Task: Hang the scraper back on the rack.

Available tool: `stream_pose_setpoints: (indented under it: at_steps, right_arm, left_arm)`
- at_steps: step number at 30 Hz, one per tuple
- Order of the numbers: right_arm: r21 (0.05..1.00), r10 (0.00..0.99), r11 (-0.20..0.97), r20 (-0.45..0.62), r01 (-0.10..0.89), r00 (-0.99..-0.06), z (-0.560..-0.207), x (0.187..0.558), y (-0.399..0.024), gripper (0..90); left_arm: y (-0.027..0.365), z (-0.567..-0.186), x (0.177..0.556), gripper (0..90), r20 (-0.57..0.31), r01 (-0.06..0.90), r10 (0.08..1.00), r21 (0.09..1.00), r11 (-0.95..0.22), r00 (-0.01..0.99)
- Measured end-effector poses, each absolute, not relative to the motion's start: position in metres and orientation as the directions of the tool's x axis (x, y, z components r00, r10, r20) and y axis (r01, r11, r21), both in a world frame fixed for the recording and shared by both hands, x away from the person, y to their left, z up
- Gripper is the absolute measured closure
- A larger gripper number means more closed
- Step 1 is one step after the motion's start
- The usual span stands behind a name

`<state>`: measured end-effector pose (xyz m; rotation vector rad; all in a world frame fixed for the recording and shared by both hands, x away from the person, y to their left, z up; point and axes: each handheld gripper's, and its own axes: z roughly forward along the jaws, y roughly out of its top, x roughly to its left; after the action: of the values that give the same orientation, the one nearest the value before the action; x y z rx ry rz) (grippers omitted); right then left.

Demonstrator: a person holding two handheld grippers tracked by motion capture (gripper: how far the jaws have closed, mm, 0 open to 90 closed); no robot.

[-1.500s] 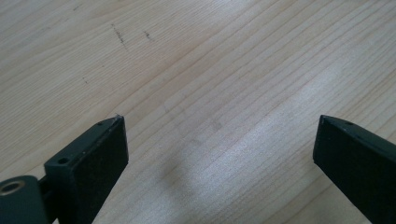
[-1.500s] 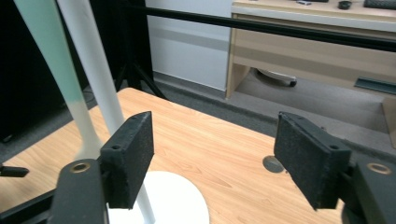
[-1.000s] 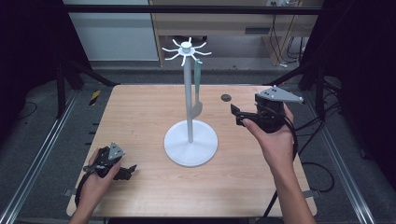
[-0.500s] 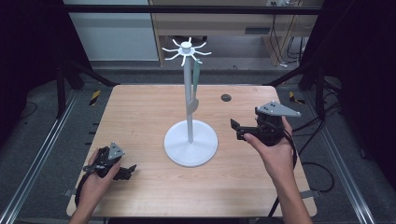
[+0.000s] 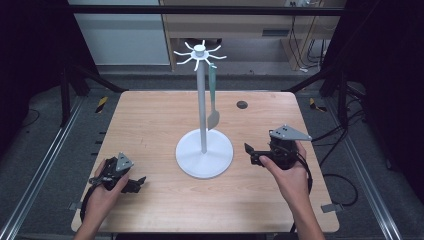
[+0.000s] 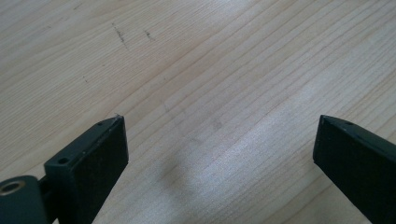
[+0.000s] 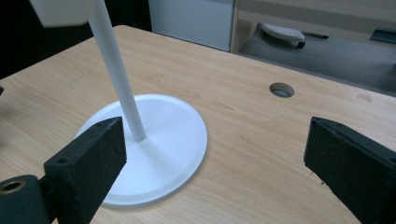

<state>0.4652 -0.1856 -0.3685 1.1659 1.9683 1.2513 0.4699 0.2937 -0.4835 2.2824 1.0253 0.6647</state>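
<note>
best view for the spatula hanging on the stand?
High view: the spatula hangs full length from a hook of the stand, blade beside the pole. Right gripper view catches a pale corner of it at top left. Left gripper view: bare table.

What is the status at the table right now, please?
Both grippers open, empty: left gripper, right gripper. Spatula hanging on white stand. Nothing in the way.

No readable text, no label, brand, number or sign on the bench (image 5: 150, 120), on the white stand (image 5: 204, 155), or on either claw
</note>
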Motion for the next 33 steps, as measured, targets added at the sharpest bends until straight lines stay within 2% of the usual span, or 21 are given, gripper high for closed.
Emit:
stream_pose_setpoints:
  at_steps: [12,33]
  right_arm:
    - [0.864,0.872,0.221,0.032,0.452,-0.488,-0.409,0.467,-0.183,8.0]
    - [0.810,0.903,0.216,0.047,0.546,-0.427,-0.448,0.480,-0.192,10.7]
  left_arm:
    - [0.293,-0.484,0.470,3.0,0.211,0.511,0.780,0.650,-0.562,0.589]
    - [0.293,-0.484,0.470,3.0,0.212,0.511,0.779,0.649,-0.564,0.590]
